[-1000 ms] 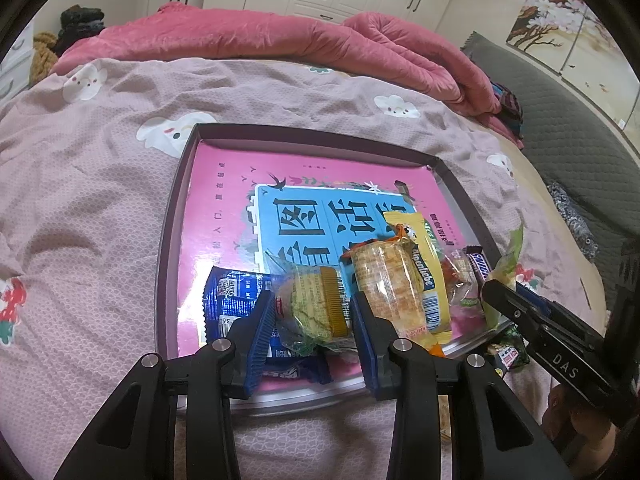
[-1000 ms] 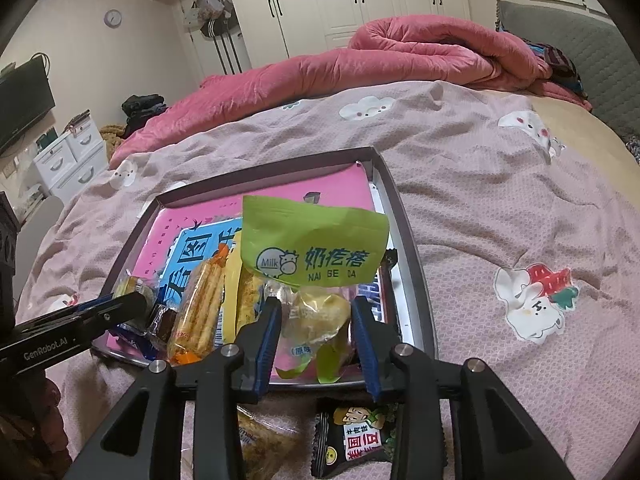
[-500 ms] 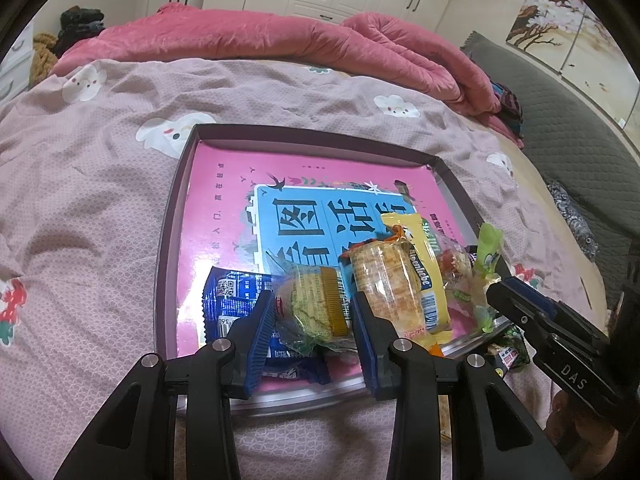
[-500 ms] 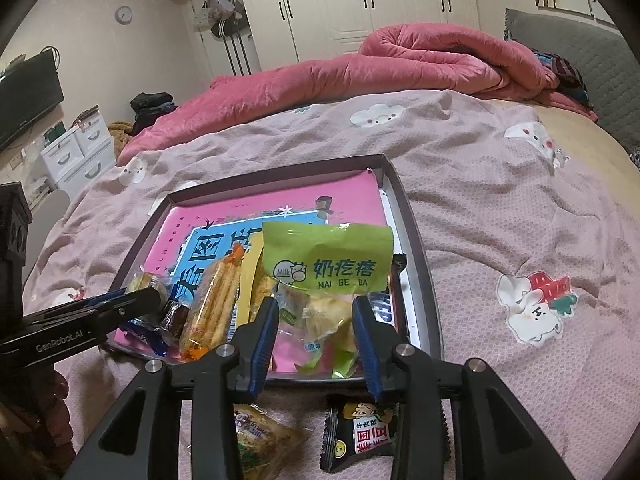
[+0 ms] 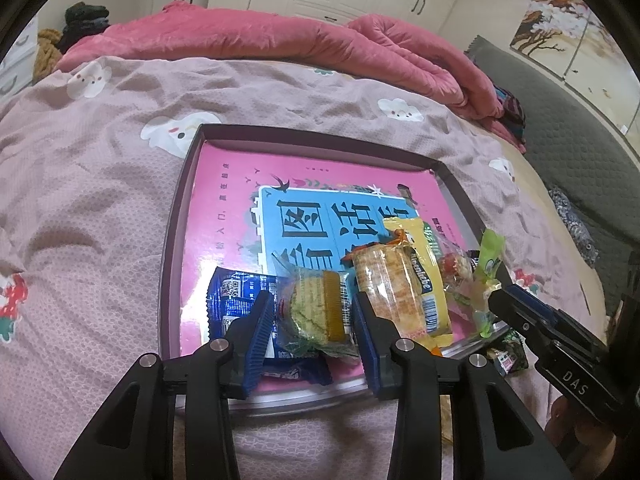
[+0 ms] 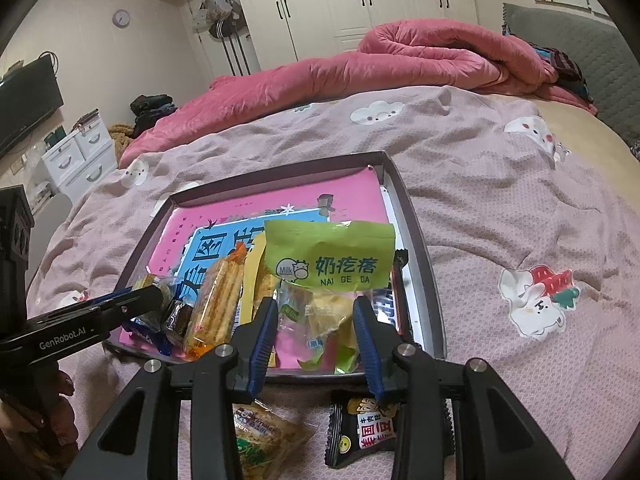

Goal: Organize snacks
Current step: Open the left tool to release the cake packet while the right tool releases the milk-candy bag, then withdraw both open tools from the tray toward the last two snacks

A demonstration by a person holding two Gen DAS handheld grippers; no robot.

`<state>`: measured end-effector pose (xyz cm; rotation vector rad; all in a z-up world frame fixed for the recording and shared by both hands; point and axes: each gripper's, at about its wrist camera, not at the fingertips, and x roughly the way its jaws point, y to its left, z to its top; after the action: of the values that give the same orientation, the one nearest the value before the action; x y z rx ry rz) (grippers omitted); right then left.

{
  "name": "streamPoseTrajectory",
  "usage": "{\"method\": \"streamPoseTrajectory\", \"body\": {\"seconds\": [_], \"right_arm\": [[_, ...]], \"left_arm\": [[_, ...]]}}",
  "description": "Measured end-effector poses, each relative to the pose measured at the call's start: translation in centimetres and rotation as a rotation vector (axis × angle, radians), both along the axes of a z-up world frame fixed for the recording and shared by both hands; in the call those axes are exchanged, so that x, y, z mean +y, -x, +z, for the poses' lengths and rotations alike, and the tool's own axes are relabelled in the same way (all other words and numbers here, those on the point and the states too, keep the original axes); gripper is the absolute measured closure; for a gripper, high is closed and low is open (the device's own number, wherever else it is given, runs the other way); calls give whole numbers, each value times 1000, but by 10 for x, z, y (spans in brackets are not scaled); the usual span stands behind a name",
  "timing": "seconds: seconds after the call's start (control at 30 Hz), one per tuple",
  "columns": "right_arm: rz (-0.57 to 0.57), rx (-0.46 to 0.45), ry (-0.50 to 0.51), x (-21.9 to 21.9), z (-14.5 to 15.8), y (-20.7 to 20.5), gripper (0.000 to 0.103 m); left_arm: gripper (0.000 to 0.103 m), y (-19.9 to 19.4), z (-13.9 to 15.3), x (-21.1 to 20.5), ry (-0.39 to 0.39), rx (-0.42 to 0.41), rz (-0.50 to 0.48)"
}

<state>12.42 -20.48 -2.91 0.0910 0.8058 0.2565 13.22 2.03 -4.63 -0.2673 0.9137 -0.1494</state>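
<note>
Gripping one snack each, both grippers are hovering at the near edge of the tray [image 5: 172, 240] on the bed [image 5: 80, 184]. The left gripper [image 5: 314, 316] is clenching a clear-wrapped cake [image 5: 316, 308] above a blue packet [image 5: 232, 296] at the tray's near-left; the right gripper [image 6: 314, 324] is clamping a green-topped bag [image 6: 328, 256] by its clear lower half, over the tray's near-right corner. That bag is standing upright between the jaws with its long axis running away from the camera, and the tray floor is lying directly below and ahead, so the right hand appears nearest to a release. Two packets, a tan one [image 6: 260, 436] and a black one [image 6: 364, 436], are lying off the tray just beneath the right gripper, partly cut off by its arms. Snacks packed between the grippers are overlapping, their edges hard to separate.
</note>
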Motion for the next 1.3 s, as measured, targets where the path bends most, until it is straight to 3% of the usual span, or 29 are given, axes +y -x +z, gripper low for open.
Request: {"method": "streamPoseTrajectory", "body": {"seconds": [0.17,0.3,0.9,1.3], "right_arm": [[3,-1,-1,1,1,0,62],[-4,0,-10,0,3,1,60],[-21,-12,-22,-6,9,3,53],[-31,-41,-51,-12,24,8,46]], "left_arm": [[58,0,1,-1,-2,-3,1],[48,1,2,0,8,-6,1],[42,7,17,-4,-7,-38,-10],[31,18,38,-3,-16,-76,-13]]}}
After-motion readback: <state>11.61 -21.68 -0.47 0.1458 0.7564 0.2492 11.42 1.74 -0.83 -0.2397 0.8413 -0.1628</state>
